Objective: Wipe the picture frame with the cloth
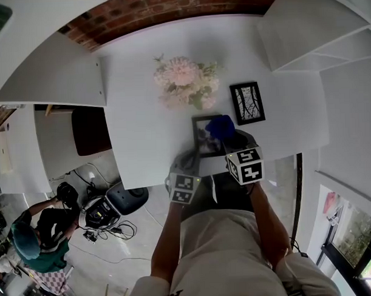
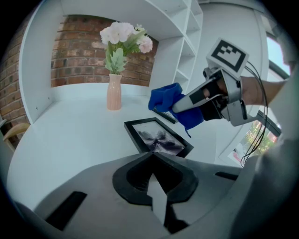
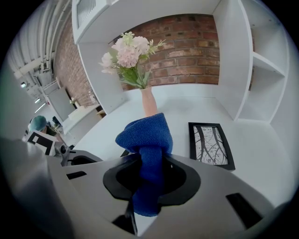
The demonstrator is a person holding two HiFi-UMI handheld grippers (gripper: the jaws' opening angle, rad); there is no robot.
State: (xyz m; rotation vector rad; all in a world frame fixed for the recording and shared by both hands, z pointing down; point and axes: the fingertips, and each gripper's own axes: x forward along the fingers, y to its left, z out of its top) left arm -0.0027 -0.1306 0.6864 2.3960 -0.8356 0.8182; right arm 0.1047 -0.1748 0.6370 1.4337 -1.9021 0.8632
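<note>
A black picture frame (image 1: 204, 135) with a dark print lies flat near the table's front edge; in the left gripper view the same frame (image 2: 158, 137) lies just ahead of my jaws. My right gripper (image 1: 226, 135) is shut on a bunched blue cloth (image 1: 221, 126), held just above the frame's right side. The cloth (image 3: 145, 140) fills the right gripper (image 3: 149, 161) view and hides most of that frame. My left gripper (image 1: 191, 157) sits at the frame's near left corner, and the left gripper (image 2: 152, 156) jaws meet with nothing between them.
A second black frame (image 1: 247, 103) with a branch print lies flat to the right. A pink vase of flowers (image 1: 184, 82) stands behind both frames. White shelves (image 1: 315, 24) flank the table, a brick wall is behind it. A person (image 1: 36, 231) and gear are on the floor at the left.
</note>
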